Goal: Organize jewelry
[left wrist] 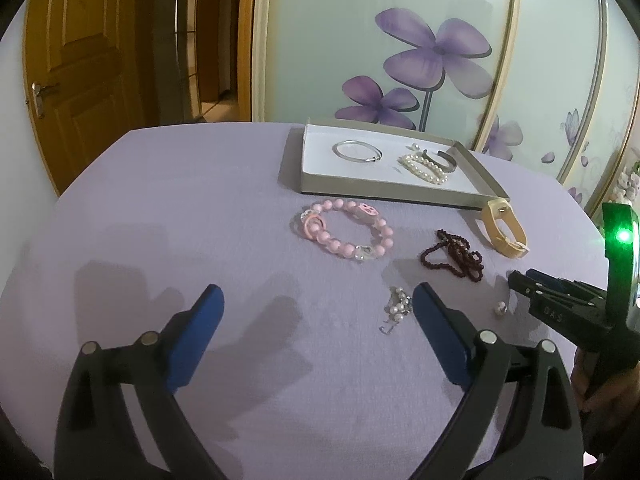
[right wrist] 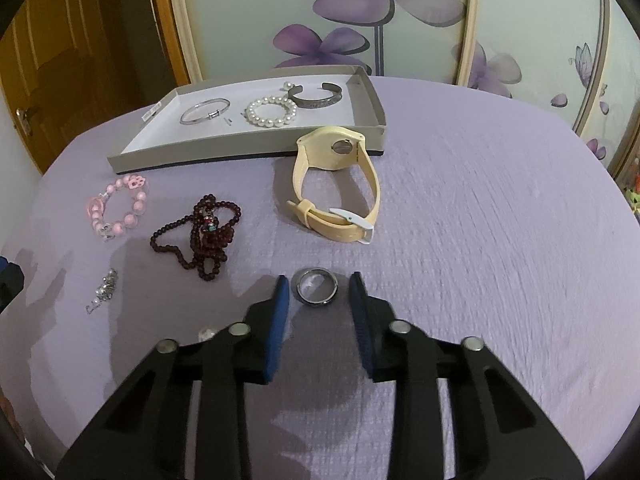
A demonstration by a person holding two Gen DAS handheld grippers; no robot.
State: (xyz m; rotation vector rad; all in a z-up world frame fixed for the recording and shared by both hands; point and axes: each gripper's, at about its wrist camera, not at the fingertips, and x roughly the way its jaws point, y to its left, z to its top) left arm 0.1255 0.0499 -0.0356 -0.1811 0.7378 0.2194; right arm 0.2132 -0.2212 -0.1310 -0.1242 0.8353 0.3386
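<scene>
Narrowed but not closed, the right gripper (right wrist: 318,294) has its jaws set either side of a dark ring (right wrist: 315,286) lying flat on the lilac desk (right wrist: 480,240); a gap shows on each side, so the pads are not pressing it. Wide apart and empty, the left gripper (left wrist: 316,300) has its jaws over bare cloth, just left of a small pearl-and-silver piece (left wrist: 396,306). At the far side sits a shallow grey box (right wrist: 248,150) holding a silver bangle (right wrist: 204,112), a pearl bracelet (right wrist: 272,111) and a dark cuff (right wrist: 316,96). Just in front of the box stands a cream watch (right wrist: 336,184). Left of it lie dark red beads (right wrist: 200,232) and, further left, a pink bead bracelet (right wrist: 118,206).
</scene>
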